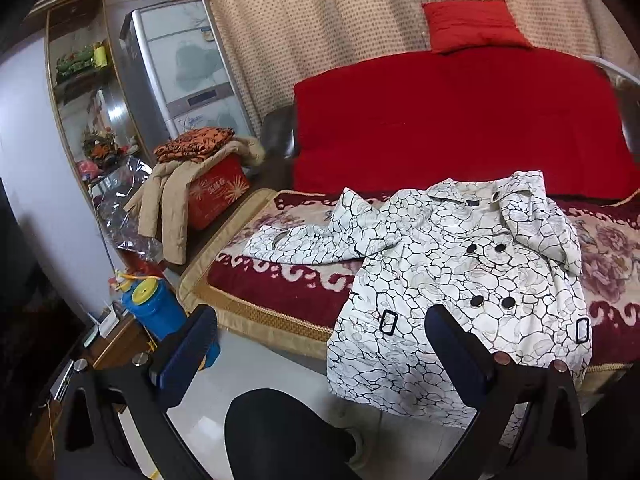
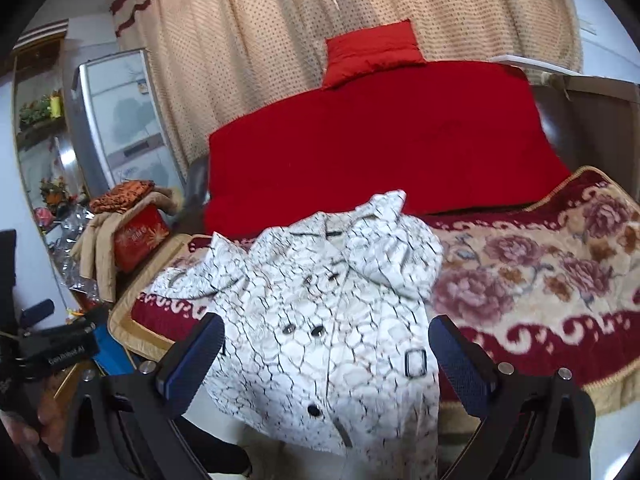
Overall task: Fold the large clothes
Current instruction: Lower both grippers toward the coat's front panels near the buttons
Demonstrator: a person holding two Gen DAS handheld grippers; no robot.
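Nothing of the folding looks done yet, as far as these views show. One white coat (image 1: 460, 280) with a black crackle print lies face up on the flowered blanket (image 2: 540, 264) of the bed, collar toward the red quilt (image 1: 460, 120) and hem hanging over the near edge toward the floor. One sleeve (image 1: 312, 236) sprawls out to the left side; the other is bunched up by the collar, and the front is buttoned. Just ahead of the left hand-held gripper (image 1: 320, 356), the hem sits partly behind its right finger; the jaws stand wide apart and hold nothing. The right hand-held gripper (image 2: 326, 356) is likewise spread wide and empty, with the coat's lower front between and beyond its fingers. Every fold remains: sleeves in, then the body doubled, I judge.
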